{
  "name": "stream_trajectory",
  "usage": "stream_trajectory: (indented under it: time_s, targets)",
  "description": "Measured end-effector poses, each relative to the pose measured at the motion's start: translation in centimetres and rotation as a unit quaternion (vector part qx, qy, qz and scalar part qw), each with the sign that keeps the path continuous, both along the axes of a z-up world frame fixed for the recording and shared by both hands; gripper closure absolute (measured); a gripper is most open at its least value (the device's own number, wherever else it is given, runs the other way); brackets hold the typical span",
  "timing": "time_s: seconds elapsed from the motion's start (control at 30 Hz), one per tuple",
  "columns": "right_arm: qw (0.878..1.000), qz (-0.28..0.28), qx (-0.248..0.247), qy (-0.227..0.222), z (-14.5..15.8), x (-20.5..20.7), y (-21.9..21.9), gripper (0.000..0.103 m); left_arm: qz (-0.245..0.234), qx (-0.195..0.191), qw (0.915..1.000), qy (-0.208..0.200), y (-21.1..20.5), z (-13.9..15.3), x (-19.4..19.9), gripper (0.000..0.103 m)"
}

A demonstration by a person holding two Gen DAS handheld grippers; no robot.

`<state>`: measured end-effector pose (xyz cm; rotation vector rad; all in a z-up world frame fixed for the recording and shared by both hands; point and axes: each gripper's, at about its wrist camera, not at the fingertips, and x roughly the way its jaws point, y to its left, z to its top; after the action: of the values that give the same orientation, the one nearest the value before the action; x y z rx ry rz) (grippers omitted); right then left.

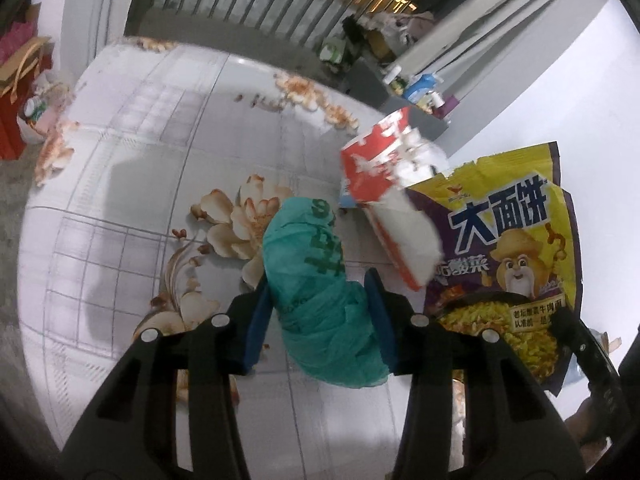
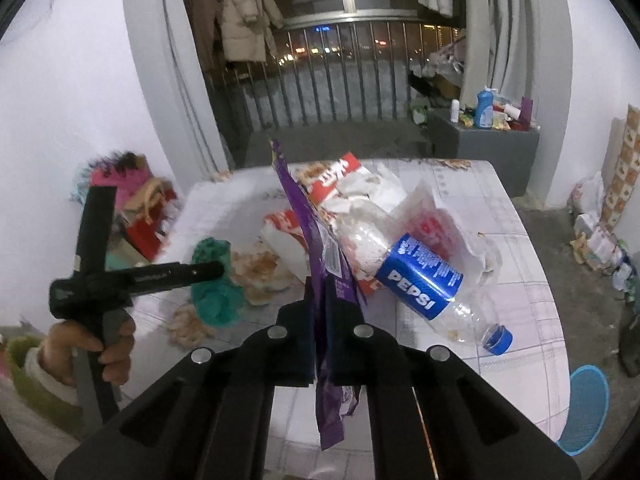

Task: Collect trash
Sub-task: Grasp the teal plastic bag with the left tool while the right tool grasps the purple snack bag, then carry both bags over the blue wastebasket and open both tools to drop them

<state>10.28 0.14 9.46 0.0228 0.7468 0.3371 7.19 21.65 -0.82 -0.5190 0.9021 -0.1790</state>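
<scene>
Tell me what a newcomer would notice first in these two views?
Each pair of tongs already grips trash. The left tongs squeeze a teal plastic bag, held above the flowered table. The right tongs are shut on a purple-and-yellow noodle wrapper, seen edge-on. Just beyond it a Pepsi bottle lies on its side among red-and-white paper wrappers.

We see a table [image 2: 500, 216] with a white flowered cloth; ahead of the right fingers [image 2: 344, 300] lie a Pepsi bottle [image 2: 424, 276] and a red-and-white carton [image 2: 288, 236].
</scene>
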Motion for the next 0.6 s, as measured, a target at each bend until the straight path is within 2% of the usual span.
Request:
stream_trajectory:
  time_s: [0.17,0.37,0.5,0.6]
  targets:
    - [0.999,0.005,0.046,-0.028,2.2,-2.1,-2.2,0.099,-0.009,0.002,0.9996,-0.025,-1.0,2.4,-1.6,0.061]
    - [0.990,-0.018,0.119,-0.071,5.0,-5.2,-7.6,0.100,-0.066,0.005,0.9941,-0.086,-5.1,7.5,-2.0,0.061]
    - [0.982,-0.095,0.124,-0.107,6.1,-7.6,-13.1,0.100,-0.144,-0.003,0.9828,-0.115,-10.7,10.5,-0.2,0.061]
    - [0.969,-0.184,0.109,-0.124,6.3,-9.8,-18.4,0.100,-0.224,-0.011,0.9669,-0.121,-17.1,12.0,1.9,0.061]
